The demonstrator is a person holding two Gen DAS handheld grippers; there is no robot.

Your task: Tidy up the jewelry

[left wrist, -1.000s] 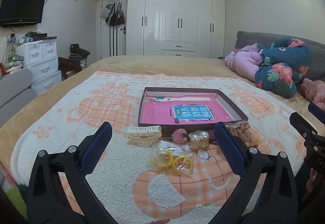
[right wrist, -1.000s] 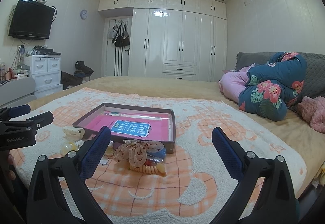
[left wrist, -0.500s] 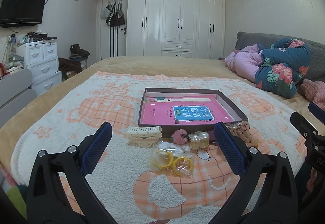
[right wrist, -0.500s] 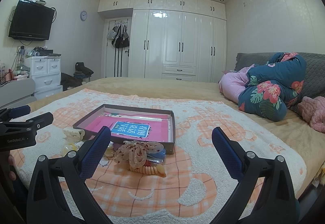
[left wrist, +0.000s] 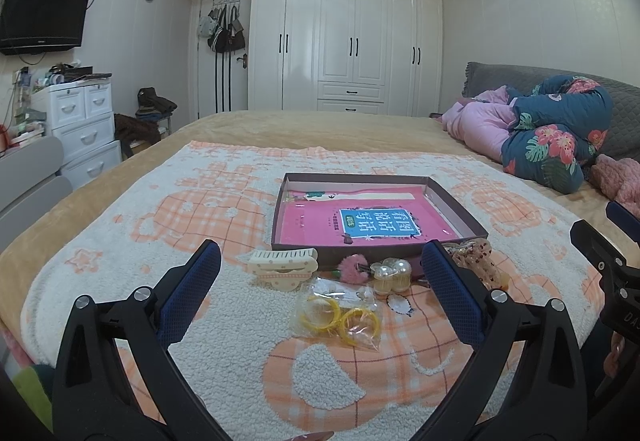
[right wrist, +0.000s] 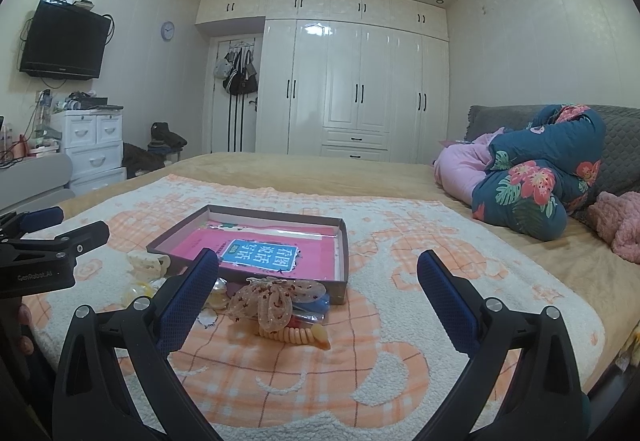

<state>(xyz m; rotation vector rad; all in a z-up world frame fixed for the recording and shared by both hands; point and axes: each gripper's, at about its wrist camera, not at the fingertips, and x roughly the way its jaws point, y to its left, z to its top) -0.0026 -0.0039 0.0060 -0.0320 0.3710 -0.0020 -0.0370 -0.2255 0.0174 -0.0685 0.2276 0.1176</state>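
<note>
A shallow brown box [left wrist: 460, 207] [right wrist: 345, 261] with a pink book inside lies on the blanket. In front of it lie a cream hair claw [left wrist: 282, 267], a pink pompom clip [left wrist: 354, 264], pearl beads [left wrist: 392, 275], a clear bag of yellow hoops [left wrist: 340, 315] and a sequinned bow [left wrist: 476, 261] [right wrist: 272, 299] on a coiled hair tie [right wrist: 298, 335]. My left gripper [left wrist: 322, 289] hovers open just short of the bag. My right gripper [right wrist: 318, 291] hangs open above the bow. Neither holds anything.
The white and orange blanket [left wrist: 200, 201] covers a tan bed. Folded quilts [left wrist: 556, 133] and a pink plush [left wrist: 618, 177] lie at the right. A white drawer unit [left wrist: 84, 125] and a wall TV [left wrist: 42, 15] stand left; wardrobes [left wrist: 348, 45] fill the back wall.
The right wrist view has tilted slightly upward, so the box and bow sit a little lower in it. The left gripper has barely moved. Both stay open.
</note>
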